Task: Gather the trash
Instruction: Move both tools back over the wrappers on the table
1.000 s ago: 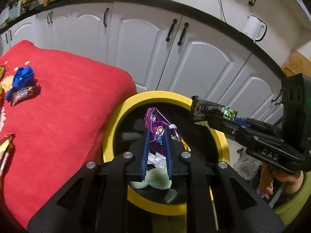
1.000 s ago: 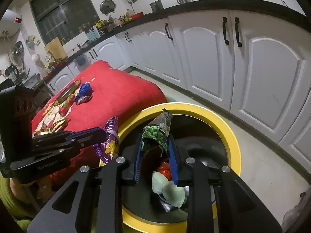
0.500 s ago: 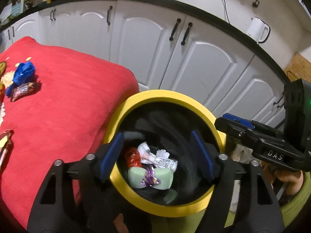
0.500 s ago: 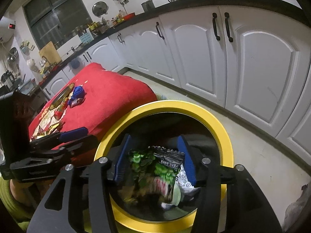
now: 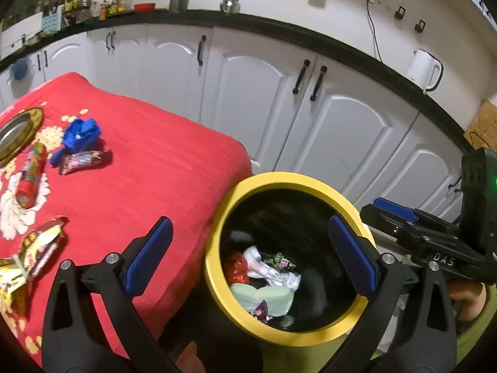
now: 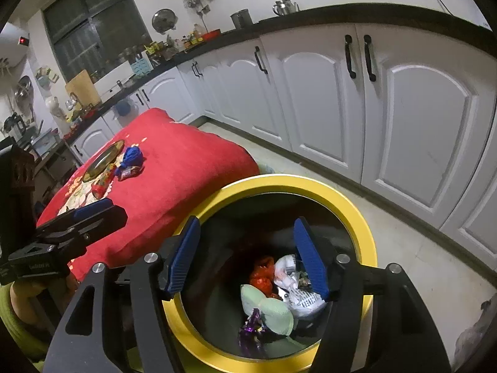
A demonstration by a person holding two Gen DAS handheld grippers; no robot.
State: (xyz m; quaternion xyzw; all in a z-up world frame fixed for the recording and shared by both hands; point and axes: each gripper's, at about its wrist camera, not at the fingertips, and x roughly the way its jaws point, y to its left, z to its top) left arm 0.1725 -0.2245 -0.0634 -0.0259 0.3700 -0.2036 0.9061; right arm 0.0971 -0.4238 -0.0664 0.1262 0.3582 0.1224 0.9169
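Inside the yellow-rimmed bin (image 6: 357, 217) lie crumpled wrappers (image 6: 295, 295), red, white, purple.

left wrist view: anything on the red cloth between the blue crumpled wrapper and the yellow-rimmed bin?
Bare red cloth from the blue crumpled wrapper to the yellow-rimmed bin, apart from a dark candy-bar wrapper beside the blue one.

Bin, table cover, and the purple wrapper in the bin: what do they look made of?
Bin: likely plastic, smooth yellow rim, dark interior. Table cover: red fabric with a soft, matte, towel-like nap, draped over the edge. Purple wrapper: apparently metallised foil film, crinkled with glinting highlights.
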